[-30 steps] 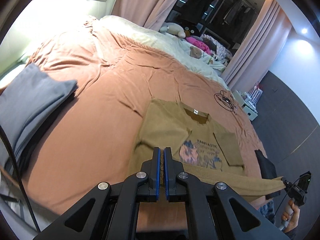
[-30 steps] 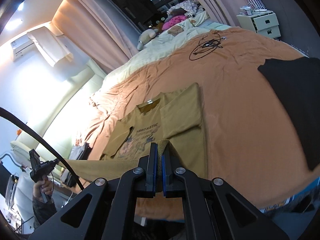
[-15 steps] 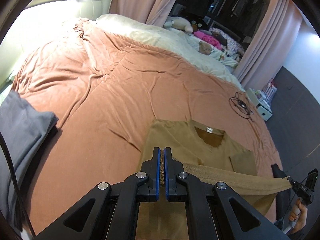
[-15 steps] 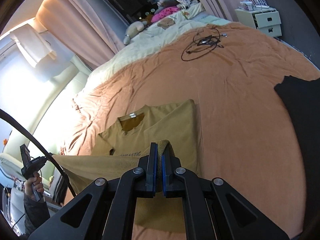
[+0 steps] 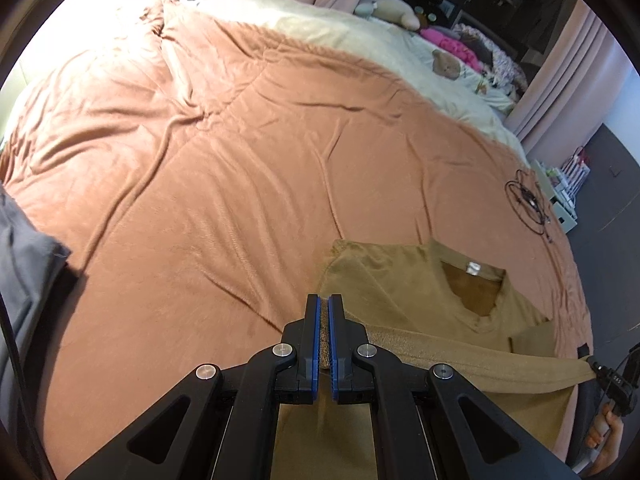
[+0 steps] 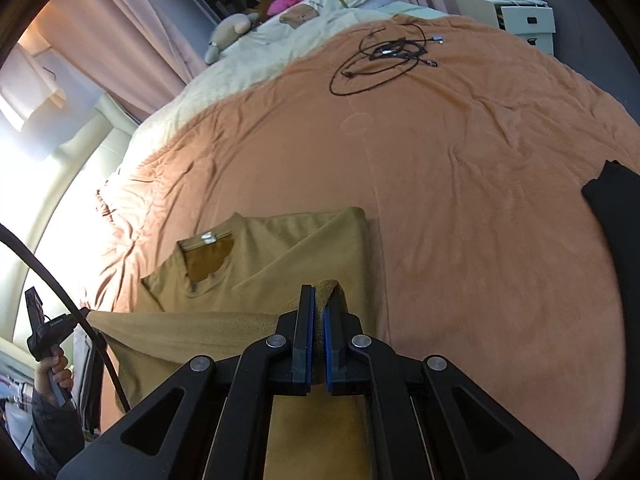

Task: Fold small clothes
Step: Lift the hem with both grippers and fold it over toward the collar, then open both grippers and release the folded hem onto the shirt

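An olive-tan T-shirt (image 5: 404, 276) lies on the orange-pink bedspread (image 5: 224, 168), collar and white label toward the far side, sleeves folded in. My left gripper (image 5: 324, 304) is shut on one corner of its bottom hem. My right gripper (image 6: 316, 300) is shut on the other hem corner. The hem is stretched taut between them and held over the shirt's chest, just short of the collar (image 6: 208, 254). The shirt (image 6: 288, 240) shows the same fold in the right wrist view. The chest print is hidden under the lifted part.
A black cable coil (image 6: 384, 58) lies far on the bed. A black garment (image 6: 616, 216) lies to the right, a grey folded cloth (image 5: 24, 264) to the left. Cream bedding with plush toys (image 5: 444, 66) and a white nightstand (image 6: 516, 14) are beyond.
Both grippers carried the bottom hem forward over the shirt toward the collar. The chest print, visible a second ago, is now covered. Both stayed shut on the hem.
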`<state>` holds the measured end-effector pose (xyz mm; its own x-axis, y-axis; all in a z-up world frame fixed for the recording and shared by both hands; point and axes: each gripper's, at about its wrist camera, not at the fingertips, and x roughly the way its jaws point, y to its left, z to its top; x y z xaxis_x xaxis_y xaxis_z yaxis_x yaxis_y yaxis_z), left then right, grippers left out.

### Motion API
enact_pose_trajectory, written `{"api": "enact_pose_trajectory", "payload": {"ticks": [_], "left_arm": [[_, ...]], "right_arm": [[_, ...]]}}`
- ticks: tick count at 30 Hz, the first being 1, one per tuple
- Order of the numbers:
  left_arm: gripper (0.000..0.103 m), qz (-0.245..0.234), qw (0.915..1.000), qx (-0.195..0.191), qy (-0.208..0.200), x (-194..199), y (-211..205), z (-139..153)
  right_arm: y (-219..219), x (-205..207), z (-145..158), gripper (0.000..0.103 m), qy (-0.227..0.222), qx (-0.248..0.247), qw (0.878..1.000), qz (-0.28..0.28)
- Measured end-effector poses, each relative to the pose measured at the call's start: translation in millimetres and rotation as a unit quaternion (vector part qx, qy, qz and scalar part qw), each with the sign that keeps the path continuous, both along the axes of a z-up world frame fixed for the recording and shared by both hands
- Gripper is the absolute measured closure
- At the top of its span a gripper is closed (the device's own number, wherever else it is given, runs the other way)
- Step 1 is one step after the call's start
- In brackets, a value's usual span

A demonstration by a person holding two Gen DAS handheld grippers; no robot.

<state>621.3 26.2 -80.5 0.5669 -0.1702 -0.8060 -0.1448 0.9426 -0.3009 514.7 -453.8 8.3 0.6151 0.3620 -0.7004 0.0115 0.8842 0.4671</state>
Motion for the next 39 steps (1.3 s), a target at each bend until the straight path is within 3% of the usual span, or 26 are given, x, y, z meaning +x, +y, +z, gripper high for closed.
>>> {"api": "enact_pose_trajectory", "payload": {"ticks": [5,7,8,9,10,12,20,28,33,36,39], "left_arm": [[0.098,-0.007,0.9995,0.010,0.028,26,-3,-29],[0.092,-0.015,0.9983,0.029,0.048,31,-6,-36],[0.088,-0.022,0.9979,0.032,0.052,32,-7,-39],[0.078,-0.030,0.9976,0.032,0.053,31,-7,-40],[0.063,-0.041,0.9972,0.035,0.053,29,-8,-40],[0.046,-0.063,0.9948,0.061,0.052,24,-12,-40],[0.045,-0.160,0.9744,0.130,0.089,7,-41,-56],[0.045,-0.176,0.9604,0.163,0.141,13,-57,-96],[0.045,-0.164,0.9628,0.165,0.137,30,-58,-108],[0.045,-0.154,0.9660,0.167,0.125,44,-57,-106],[0.045,-0.144,0.9696,0.162,0.113,62,-55,-106]], "right_arm": [[14,27,-10,0.098,0.019,-0.029,0.999,-0.005],[18,30,-9,0.067,0.020,-0.057,0.998,-0.014],[20,29,-6,0.025,0.013,-0.066,0.998,-0.014],[22,27,-2,0.010,0.002,-0.072,0.997,-0.011],[25,24,2,0.010,-0.005,-0.080,0.997,-0.004],[32,17,4,0.010,0.002,-0.102,0.995,0.014],[59,-1,-5,0.010,0.029,-0.180,0.980,0.074],[85,16,-27,0.010,0.070,-0.249,0.962,0.092],[94,41,-40,0.014,0.076,-0.291,0.950,0.084],[93,61,-43,0.024,0.076,-0.278,0.955,0.072],[87,74,-49,0.027,0.075,-0.258,0.962,0.057]]}}
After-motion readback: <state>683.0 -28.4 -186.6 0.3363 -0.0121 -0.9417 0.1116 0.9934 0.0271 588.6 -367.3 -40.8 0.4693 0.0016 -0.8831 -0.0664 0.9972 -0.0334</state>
